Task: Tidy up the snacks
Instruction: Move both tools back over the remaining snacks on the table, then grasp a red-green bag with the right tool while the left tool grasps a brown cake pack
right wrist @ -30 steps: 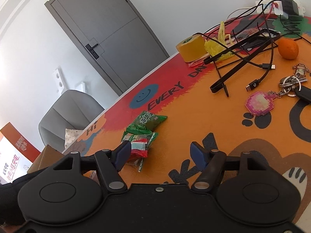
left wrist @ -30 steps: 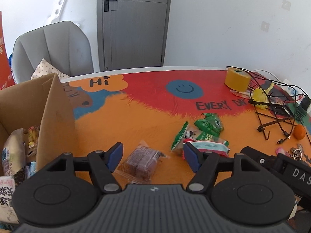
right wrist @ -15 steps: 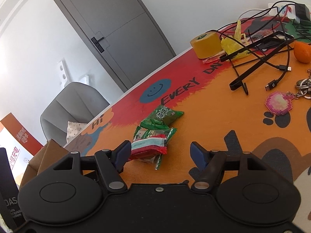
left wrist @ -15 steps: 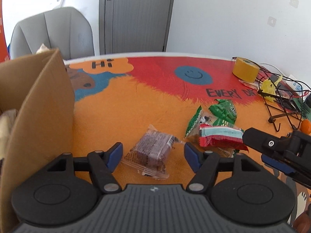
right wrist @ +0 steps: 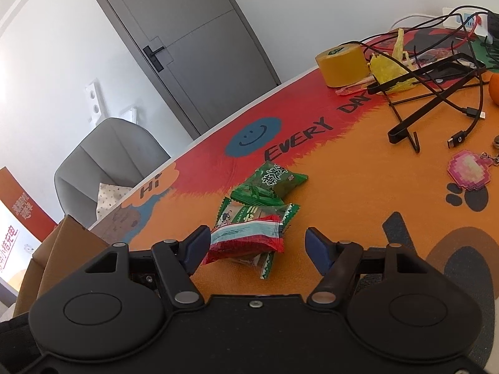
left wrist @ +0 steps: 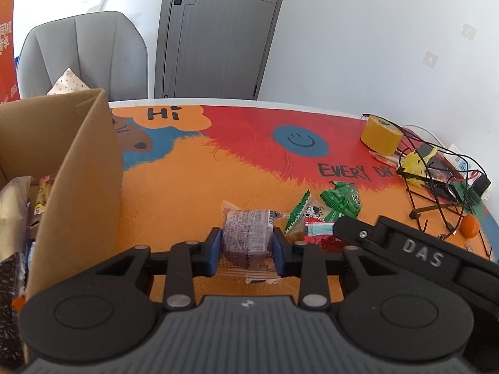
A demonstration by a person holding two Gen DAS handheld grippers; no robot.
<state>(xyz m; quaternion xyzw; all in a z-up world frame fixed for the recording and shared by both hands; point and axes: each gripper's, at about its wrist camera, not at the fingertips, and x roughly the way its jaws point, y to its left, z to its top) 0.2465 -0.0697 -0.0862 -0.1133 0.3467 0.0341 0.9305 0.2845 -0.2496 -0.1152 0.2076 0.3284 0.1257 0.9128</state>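
My left gripper (left wrist: 247, 251) is shut on a clear-wrapped brown cake snack (left wrist: 248, 233) that lies on the orange table mat. A cardboard box (left wrist: 78, 168) with several snack packs inside stands at the left. My right gripper (right wrist: 257, 251) is open, its fingers either side of a red and blue snack pack (right wrist: 246, 237), which lies on a green-edged pack (right wrist: 249, 213). A dark green pack (right wrist: 269, 182) lies just beyond. The same pile shows in the left wrist view (left wrist: 327, 215), with the right gripper's black body (left wrist: 414, 255) beside it.
A yellow tape roll (left wrist: 380, 135), a black wire stand with cables (right wrist: 436, 93), an orange fruit (left wrist: 469, 225) and a pink keychain (right wrist: 467, 170) lie at the right. A grey chair (left wrist: 84, 53) stands behind the table.
My left gripper moved forward and closed on the brown cake snack. My right gripper moved closer to the red and blue pack, which now sits between its open fingers.
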